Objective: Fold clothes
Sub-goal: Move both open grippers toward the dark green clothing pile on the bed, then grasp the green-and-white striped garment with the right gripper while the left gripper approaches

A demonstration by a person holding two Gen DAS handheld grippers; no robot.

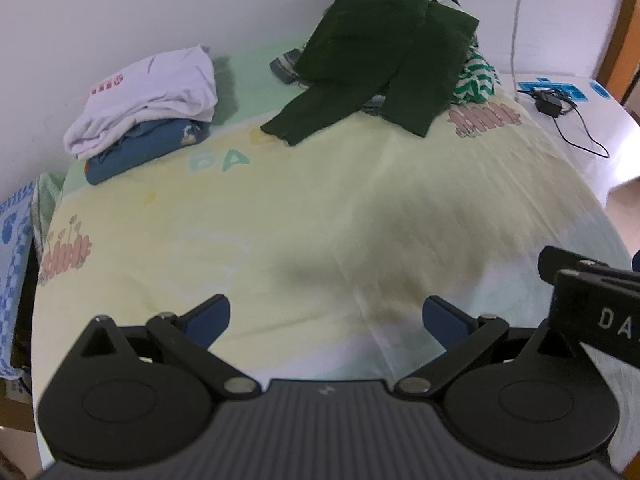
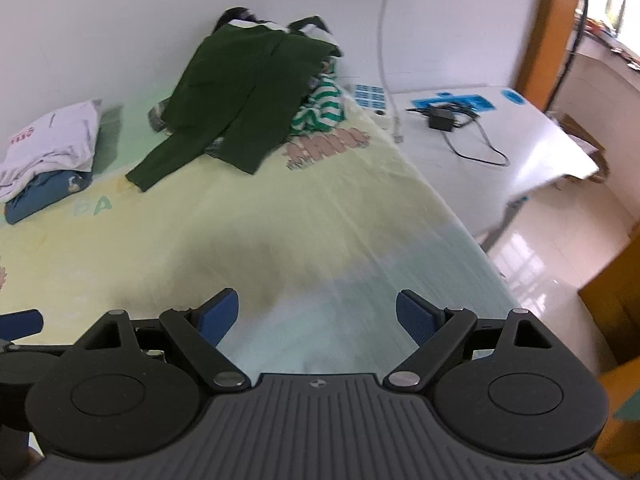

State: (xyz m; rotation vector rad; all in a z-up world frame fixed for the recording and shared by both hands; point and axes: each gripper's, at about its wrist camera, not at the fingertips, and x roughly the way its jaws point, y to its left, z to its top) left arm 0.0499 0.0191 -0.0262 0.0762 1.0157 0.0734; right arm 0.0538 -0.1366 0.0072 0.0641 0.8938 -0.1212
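Left wrist view: the left gripper (image 1: 326,316), black with blue-padded fingers (image 1: 212,318), has its jaws spread wide with nothing between them, hovering over a pale yellow printed bed sheet (image 1: 304,208). At twelve to one o'clock, against the white wall, a pair of dark green trousers (image 1: 380,60) lies draped over a heap of unfolded clothes, its legs trailing toward the camera; a green-and-white striped garment (image 1: 476,80) peeks out at the heap's right side. At ten o'clock sits a folded stack: a white printed shirt (image 1: 152,96) on top of a folded blue garment (image 1: 136,150). At two o'clock a black power adapter with its cable (image 1: 549,103) rests on a white table. Part of the other gripper shows at four o'clock.

Right wrist view: the right gripper (image 2: 318,316) likewise has its blue-padded fingers (image 2: 414,318) wide apart and empty above the sheet. The green trousers (image 2: 240,92) lie at eleven to twelve o'clock, the folded stack (image 2: 48,156) at nine to ten o'clock, and the white table (image 2: 520,136) at two o'clock beside the bed.
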